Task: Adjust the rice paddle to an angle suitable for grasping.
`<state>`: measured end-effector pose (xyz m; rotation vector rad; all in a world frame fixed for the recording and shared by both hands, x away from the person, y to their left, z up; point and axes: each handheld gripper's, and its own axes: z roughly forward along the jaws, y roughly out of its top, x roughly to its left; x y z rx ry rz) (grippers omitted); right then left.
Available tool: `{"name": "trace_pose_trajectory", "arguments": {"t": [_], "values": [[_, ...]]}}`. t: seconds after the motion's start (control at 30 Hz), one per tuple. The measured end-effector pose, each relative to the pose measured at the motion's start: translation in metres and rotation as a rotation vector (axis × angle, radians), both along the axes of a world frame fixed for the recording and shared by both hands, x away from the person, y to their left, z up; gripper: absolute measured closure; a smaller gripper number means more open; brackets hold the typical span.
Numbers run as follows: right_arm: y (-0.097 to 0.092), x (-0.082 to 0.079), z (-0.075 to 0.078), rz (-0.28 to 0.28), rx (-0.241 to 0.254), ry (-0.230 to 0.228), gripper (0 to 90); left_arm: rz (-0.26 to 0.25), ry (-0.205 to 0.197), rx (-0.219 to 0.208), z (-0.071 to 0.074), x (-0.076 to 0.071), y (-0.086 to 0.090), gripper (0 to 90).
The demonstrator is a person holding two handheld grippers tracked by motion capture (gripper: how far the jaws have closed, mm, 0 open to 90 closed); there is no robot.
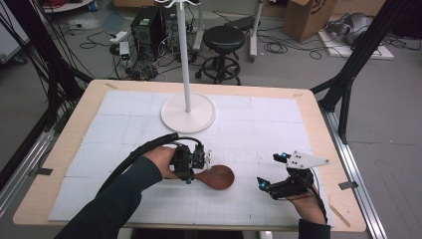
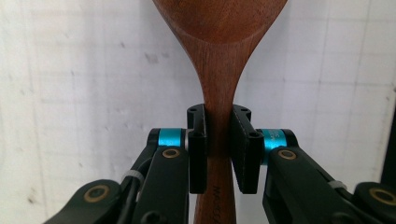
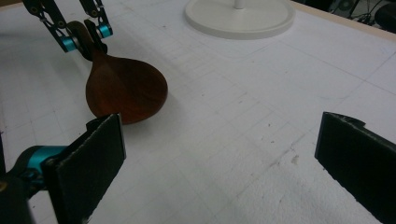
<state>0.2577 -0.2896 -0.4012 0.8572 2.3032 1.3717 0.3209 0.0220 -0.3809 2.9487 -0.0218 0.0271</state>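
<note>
On white gridded sheet (image 1: 124,129), stand base (image 1: 188,112); behind, perhaps cabling.

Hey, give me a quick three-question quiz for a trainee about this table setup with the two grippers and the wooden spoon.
1. True or false: the left gripper is clamped on the wooden spoon at its handle.
2. How do the right gripper jaws stand? A) wide apart, nothing between them B) shut on the spoon
3. What white thing stands on the table beyond the spoon?

Key: 1 true; 2 A; 3 the round stand base with its pole.
</note>
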Motion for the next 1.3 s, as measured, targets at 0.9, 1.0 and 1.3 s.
{"name": "trace_pose_trajectory", "arguments": {"t": [0.9,1.0,1.3], "values": [[-0.013,-0.006,0.005,-0.025,0.025,-0.021,0.9,-0.122,0.000,0.035,-0.018,0.002,-0.063,78.2],[-0.013,-0.006,0.006,-0.022,0.024,-0.021,0.9,-0.129,-0.001,0.029,-0.020,0.002,-0.066,78.2],[-0.014,-0.007,0.006,-0.021,0.027,-0.019,0.9,-0.139,0.004,0.025,-0.023,0.002,-0.070,78.1]]}}
